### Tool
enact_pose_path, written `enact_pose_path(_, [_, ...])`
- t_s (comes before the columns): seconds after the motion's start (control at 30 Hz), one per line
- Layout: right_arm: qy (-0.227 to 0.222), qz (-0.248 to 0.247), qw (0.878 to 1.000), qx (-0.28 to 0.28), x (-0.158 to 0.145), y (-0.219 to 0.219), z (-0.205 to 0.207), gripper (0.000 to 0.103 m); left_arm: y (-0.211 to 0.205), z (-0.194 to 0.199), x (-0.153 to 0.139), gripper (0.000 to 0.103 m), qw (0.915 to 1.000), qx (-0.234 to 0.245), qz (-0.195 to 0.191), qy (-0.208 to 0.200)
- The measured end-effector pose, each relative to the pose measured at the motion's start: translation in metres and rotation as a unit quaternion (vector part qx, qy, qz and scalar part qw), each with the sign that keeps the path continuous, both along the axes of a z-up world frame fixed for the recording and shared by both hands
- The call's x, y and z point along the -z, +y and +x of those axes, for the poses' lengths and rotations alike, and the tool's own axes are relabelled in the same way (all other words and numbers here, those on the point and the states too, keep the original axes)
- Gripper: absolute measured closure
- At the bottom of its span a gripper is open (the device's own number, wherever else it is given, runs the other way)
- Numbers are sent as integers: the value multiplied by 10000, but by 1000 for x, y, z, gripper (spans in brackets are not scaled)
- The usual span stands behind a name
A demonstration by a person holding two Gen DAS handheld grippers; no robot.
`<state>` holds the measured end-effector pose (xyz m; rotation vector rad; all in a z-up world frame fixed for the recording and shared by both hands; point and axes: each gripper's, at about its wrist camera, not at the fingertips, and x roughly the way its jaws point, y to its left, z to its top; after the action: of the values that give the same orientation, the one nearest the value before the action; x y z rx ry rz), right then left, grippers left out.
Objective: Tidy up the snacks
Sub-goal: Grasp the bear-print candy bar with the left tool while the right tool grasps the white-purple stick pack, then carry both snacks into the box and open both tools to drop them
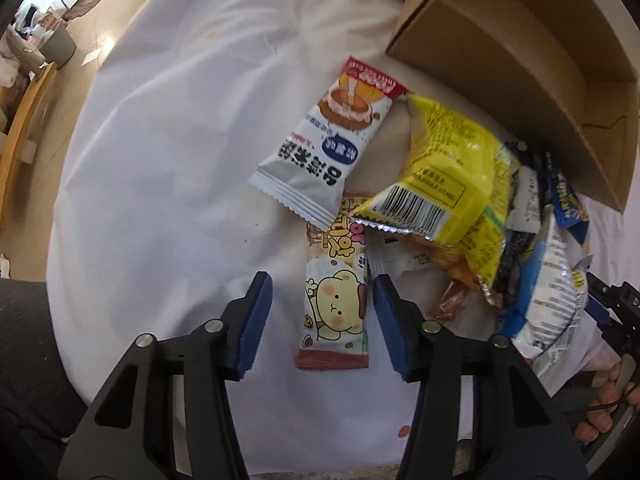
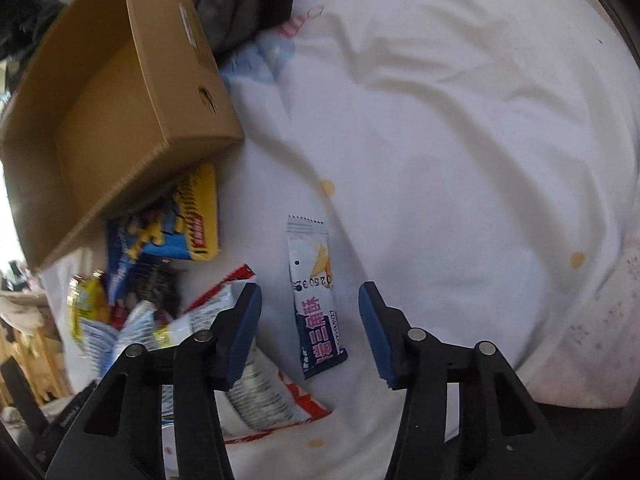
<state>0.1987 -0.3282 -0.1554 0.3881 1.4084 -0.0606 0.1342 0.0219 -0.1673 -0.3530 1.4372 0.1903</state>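
Snack packets lie on a white sheet (image 1: 168,152) beside an open cardboard box (image 1: 504,60). My left gripper (image 1: 322,312) points down over a slim cartoon-bear packet (image 1: 336,312), which lies between the blue pads with gaps on both sides. A white rice-cake packet (image 1: 328,140) and a yellow bag (image 1: 448,172) lie beyond it. In the right wrist view, my right gripper (image 2: 308,328) straddles a white and navy stick packet (image 2: 316,300), and the pads are clear of it. The cardboard box (image 2: 120,92) sits upper left there, above a blue and yellow pack (image 2: 180,224).
A crinkled white and red bag (image 2: 256,392) lies under the right gripper's left finger. Dark grey cloth (image 2: 240,4) is bunched behind the box. A hand (image 1: 608,408) on the other gripper shows at the left view's right edge. Wooden floor and a bin (image 1: 60,44) lie beyond the sheet.
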Motion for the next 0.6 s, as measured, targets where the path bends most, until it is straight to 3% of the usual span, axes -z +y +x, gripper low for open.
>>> enact_pose_path(0.07, [59,-118,9999,-56,5,3,0,61,2,0,7,66,10000,-31,51,19])
enact_pose_path(0.1, [71,-126,9999,-39,7,3,0,61,3,-1,6,77,9999,-95,103,-9])
enact_pose_path(0.17, [66,-168,9998,-67,10,3,-1,72,5,-3,3,79,9997,-180,154,-2])
enact_pose_path(0.2, [58,-184,9998,-97,10,3,-1,83,5,-4,3,80,9998,-160,89,-1])
enact_pose_path(0.4, [-578,-144,9982,-8,-15,-1,-12,84,-2,-21,-13,80,10000,66,-66,-16])
enact_pose_path(0.5, [-1273,259,9915,91,-43,-4,-24,84,0,-35,-37,80,9998,100,-116,-149])
enact_pose_path(0.6, [-2108,503,9762,-39,-84,0,-32,84,1,-45,-73,80,9981,166,-60,-597])
